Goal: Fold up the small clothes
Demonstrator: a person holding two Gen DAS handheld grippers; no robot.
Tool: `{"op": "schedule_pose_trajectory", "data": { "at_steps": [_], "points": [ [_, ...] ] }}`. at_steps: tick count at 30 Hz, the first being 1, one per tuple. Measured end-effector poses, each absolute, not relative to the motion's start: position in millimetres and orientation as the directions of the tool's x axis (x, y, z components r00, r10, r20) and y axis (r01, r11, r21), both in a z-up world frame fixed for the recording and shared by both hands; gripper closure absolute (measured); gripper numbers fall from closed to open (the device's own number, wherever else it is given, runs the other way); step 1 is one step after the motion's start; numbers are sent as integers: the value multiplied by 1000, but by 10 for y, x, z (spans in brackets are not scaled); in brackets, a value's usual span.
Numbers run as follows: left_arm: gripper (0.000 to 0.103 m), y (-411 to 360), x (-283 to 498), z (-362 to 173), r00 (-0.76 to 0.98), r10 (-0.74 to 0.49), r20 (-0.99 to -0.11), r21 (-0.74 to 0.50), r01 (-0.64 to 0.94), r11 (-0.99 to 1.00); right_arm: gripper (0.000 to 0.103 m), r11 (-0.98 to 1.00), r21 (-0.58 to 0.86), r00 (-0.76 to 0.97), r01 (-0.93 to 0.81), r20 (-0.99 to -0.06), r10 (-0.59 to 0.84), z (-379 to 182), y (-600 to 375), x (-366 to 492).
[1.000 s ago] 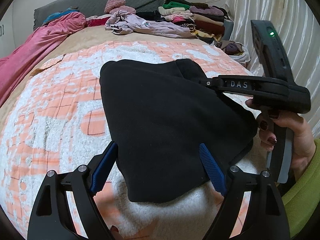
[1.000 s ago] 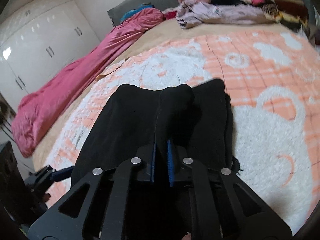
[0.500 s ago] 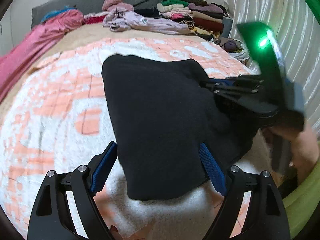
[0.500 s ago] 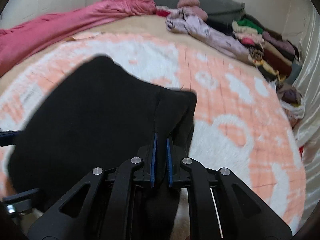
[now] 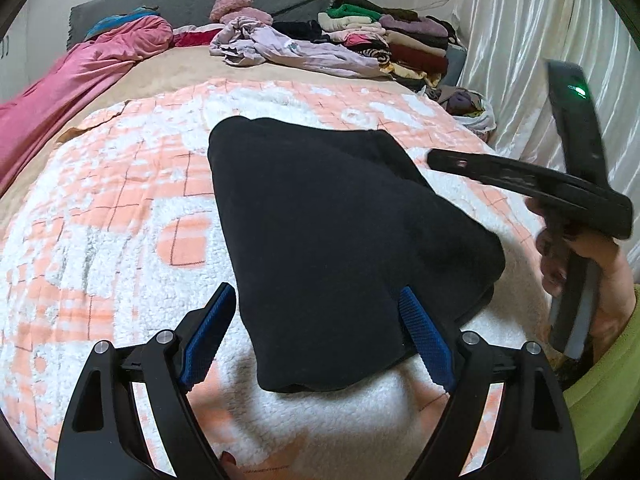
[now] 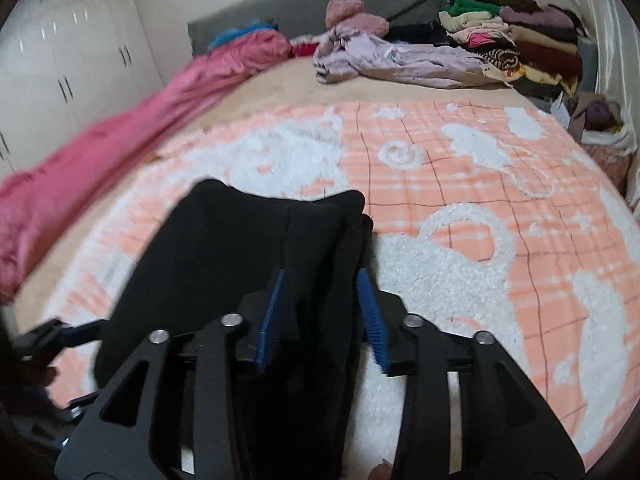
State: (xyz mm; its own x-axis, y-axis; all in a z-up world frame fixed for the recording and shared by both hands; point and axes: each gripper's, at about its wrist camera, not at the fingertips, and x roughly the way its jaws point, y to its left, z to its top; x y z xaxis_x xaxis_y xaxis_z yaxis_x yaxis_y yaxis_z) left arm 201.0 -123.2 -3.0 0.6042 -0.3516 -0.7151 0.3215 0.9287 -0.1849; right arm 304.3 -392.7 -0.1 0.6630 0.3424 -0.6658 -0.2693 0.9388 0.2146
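Observation:
A folded black garment [image 5: 340, 224] lies on the orange-and-white blanket [image 5: 120, 216] on the bed. My left gripper [image 5: 316, 316] is open, its blue pads straddling the garment's near end. My right gripper [image 6: 320, 300] is open, its pads on either side of a raised fold of the same garment [image 6: 240, 256]. In the left wrist view the right gripper [image 5: 436, 158] hovers at the garment's right edge, held by a hand.
A pile of lilac clothes [image 5: 280, 46] and a stack of folded clothes [image 5: 400, 44] lie at the head of the bed. A pink quilt [image 5: 68, 80] runs along the left side. White curtains [image 5: 520, 40] hang on the right. White wardrobes [image 6: 60, 60] stand at the left.
My right gripper has opened and let go of the garment's fold, and has drawn back to the right. The garment now lies flatter. The left gripper has stayed open in place.

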Motion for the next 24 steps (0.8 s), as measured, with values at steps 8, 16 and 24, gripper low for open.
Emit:
{"op": "schedule_pose_trajectory", "data": {
  "at_steps": [8,16,24],
  "points": [
    [20,-1205,1982,79,626,-344,-700,-179,312,933,47,869,310,588,-387,-643,491,71,-4002,2650],
    [20,-1025,2017,-3,615,-328,-717,-204,265,942,46,860,245,551,-448,-682,481,-63,-3832,2406],
    [20,-1033,2156,-108,591,-347,-729,-246,246,937,74,840,341,504,-421,-682,529,-245,-3882,2474]
  ]
}}
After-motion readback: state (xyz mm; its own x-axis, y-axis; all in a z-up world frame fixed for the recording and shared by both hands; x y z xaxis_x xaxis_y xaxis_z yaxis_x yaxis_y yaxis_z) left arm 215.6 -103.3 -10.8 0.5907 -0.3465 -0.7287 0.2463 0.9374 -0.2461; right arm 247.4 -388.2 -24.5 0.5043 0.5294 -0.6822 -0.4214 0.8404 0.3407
